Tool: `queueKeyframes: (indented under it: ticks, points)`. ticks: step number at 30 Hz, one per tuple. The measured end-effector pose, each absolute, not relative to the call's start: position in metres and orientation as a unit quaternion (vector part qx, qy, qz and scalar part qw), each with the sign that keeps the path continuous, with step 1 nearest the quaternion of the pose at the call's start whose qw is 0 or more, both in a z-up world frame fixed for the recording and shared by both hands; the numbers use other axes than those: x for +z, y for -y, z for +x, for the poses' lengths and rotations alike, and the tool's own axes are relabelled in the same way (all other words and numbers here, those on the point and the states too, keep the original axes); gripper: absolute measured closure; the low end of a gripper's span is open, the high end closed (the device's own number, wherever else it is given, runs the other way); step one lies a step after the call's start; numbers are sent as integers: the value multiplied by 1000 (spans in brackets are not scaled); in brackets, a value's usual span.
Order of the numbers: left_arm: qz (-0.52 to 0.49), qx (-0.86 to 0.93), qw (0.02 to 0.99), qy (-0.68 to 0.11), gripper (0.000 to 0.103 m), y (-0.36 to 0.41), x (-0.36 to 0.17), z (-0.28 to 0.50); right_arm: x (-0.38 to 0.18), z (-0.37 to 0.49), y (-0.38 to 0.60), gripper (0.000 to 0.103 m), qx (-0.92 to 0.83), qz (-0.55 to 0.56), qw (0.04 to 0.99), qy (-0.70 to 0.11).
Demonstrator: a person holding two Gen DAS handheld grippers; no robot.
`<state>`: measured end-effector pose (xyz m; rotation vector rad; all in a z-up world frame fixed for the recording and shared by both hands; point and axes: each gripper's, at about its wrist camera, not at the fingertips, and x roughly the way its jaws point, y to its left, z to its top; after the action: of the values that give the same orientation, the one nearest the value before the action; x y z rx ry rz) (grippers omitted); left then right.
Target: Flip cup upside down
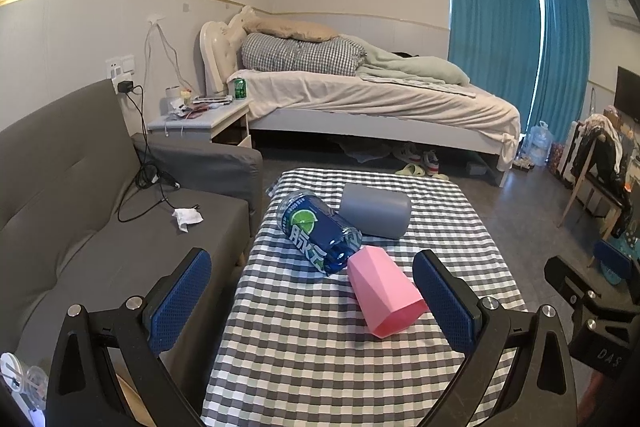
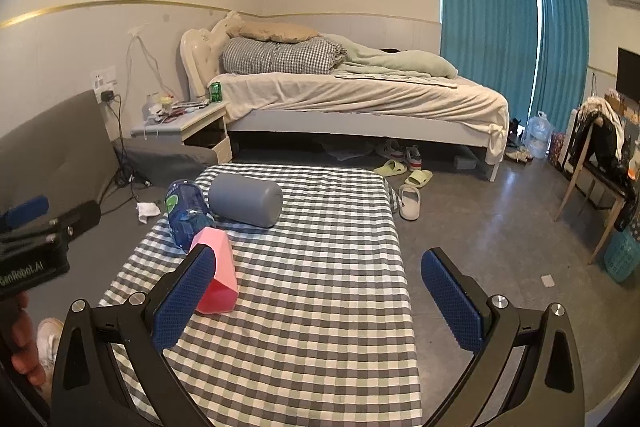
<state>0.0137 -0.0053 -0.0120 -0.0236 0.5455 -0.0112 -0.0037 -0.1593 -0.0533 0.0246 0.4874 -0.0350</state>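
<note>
A pink faceted cup (image 1: 384,293) lies on its side on the checked table (image 1: 304,355), its open mouth toward me. It also shows in the right wrist view (image 2: 218,267), partly behind my right gripper's left finger. A grey cup (image 1: 376,210) lies on its side farther back, also seen in the right wrist view (image 2: 246,199). My left gripper (image 1: 312,267) is open and empty above the near table, the pink cup just inside its right finger. My right gripper (image 2: 316,267) is open and empty, right of the pink cup.
A blue drink bottle (image 1: 318,229) lies on its side between the two cups, touching the pink one. A grey sofa (image 1: 80,219) stands left of the table. A bed (image 1: 360,95) is behind it. Slippers (image 2: 410,201) lie on the floor to the right.
</note>
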Motion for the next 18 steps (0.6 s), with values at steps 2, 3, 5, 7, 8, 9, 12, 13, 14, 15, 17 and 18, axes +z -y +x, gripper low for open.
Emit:
queueKeyframes:
  ticks: [2,3,5,7,8,9,12,13,14,15,17,18]
  points:
    - [-10,-6,963,-268,0,6,-12,13,-53,-3,160,0,-20,10,970,-240]
    - [-9,-7,963,-269,0,6,-12,13,-54,-3,160,0,-21,8,970,-240]
    - [-9,-6,963,-269,0,5,-13,12,-54,-2,160,0,-22,6,970,-241]
    - [-9,-7,963,-270,0,6,-12,13,-54,-2,159,0,-22,9,970,-242]
    - [-9,-6,963,-270,0,7,-12,12,-53,-2,159,0,-22,9,970,-242]
    - [-9,-6,963,-270,0,6,-12,13,-53,-1,159,0,-22,9,970,-241]
    - [-12,-6,964,-266,0,5,-9,12,-53,-1,158,0,-21,6,970,-241]
    - [-12,-7,964,-265,0,5,-10,11,-53,-1,157,0,-20,6,970,-242]
    - [-11,-7,964,-265,0,6,-10,10,-54,-1,157,0,-20,4,970,-242]
    - [-8,-7,964,-266,0,6,-10,11,-55,-2,157,0,-21,4,970,-243]
    - [-5,-7,963,-269,0,6,-11,11,-55,-2,157,0,-20,5,970,-242]
    - [-5,-6,963,-270,0,7,-11,12,-55,-2,156,0,-20,6,970,-242]
